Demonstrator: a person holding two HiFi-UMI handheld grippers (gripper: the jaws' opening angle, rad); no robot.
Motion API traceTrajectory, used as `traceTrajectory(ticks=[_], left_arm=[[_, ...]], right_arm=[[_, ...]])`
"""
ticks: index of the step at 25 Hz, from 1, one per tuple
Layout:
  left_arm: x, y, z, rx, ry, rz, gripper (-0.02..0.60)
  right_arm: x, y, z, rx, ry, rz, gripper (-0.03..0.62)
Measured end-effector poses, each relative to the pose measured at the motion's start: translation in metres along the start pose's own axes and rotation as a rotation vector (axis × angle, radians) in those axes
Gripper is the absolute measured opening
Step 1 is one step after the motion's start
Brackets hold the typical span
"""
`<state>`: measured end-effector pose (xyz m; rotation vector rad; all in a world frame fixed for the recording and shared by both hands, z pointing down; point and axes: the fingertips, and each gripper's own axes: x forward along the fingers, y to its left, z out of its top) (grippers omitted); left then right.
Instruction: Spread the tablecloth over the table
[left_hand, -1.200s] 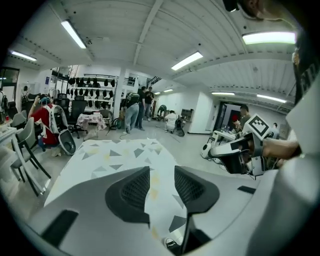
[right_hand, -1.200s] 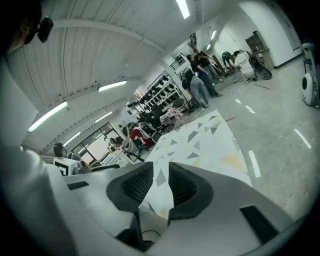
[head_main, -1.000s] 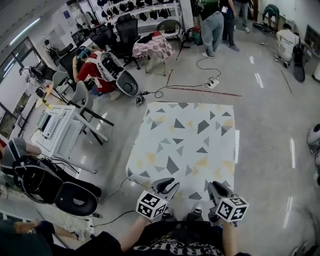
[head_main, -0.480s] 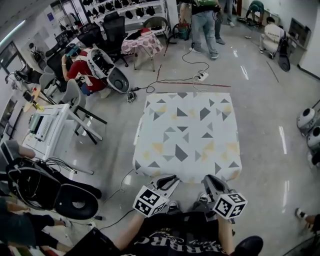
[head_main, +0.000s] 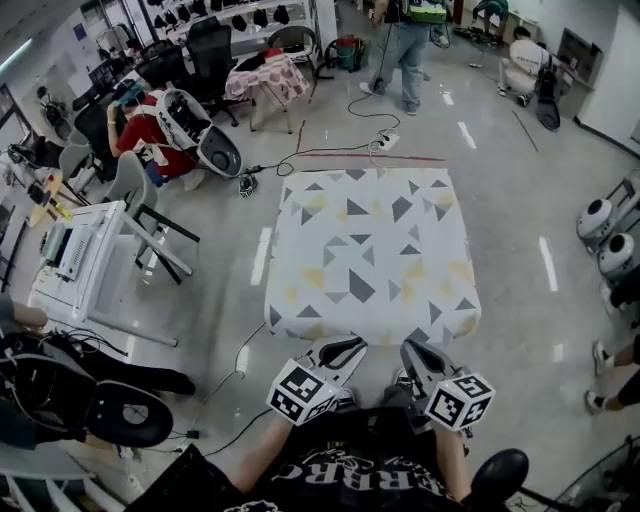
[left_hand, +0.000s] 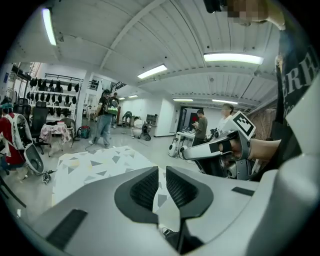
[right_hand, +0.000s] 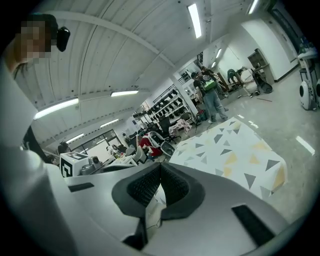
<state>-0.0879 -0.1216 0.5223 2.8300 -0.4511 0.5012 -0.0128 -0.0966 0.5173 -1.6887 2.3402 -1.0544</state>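
The tablecloth (head_main: 370, 250), white with grey and yellow triangles, lies spread flat over the square table and hangs down its sides. It also shows in the left gripper view as the tablecloth (left_hand: 95, 165) and in the right gripper view as the tablecloth (right_hand: 235, 150). My left gripper (head_main: 345, 350) hovers just off the near edge, clear of the cloth. Its jaws have just been closing to a narrow slit (left_hand: 162, 172) with nothing between them. My right gripper (head_main: 415, 352) is beside it, also off the cloth, pads together and empty (right_hand: 161, 167).
A seated person in red (head_main: 150, 125), a white desk (head_main: 90, 260) and black chairs (head_main: 120, 410) fill the left. A small cloth-covered table (head_main: 262, 75), a power strip with cable (head_main: 385, 140) and a standing person (head_main: 410, 40) are beyond. White machines (head_main: 605, 235) stand right.
Both grippers have drawn back from the cloth's near edge toward my body, and their jaws have narrowed. The tablecloth stays spread on the table.
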Motion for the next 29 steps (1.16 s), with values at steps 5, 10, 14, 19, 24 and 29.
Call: traceTrajectory(ticks=[5,10,14,19,24,29], left_arm=[[0.001,-0.009,0.004,0.009,-0.018,-0.046,0.061],[0.001,-0.014,0.005,0.007,-0.025,-0.072,0.06],[-0.002,-0.014,0.002,0.013,-0.021,-0.072,0.06],[-0.007,-0.015,0.002,0.018,-0.018,-0.061,0.06],[-0.007,-0.02,0.002,0.024,-0.014,-0.059,0.06],[-0.004,-0.029,0.002,0.032,-0.015,-0.061,0.061]], right_arm=[[-0.002,0.013,0.001,-0.058,0.009,-0.004,0.013],[0.0,0.019,-0.004,-0.099,0.026,-0.006,0.013],[0.003,0.021,-0.007,-0.111,0.032,-0.001,0.014],[0.004,0.025,-0.008,-0.116,0.03,0.011,0.014],[-0.001,0.024,-0.012,-0.113,0.037,0.01,0.012],[-0.008,0.02,-0.014,-0.109,0.035,0.006,0.012]])
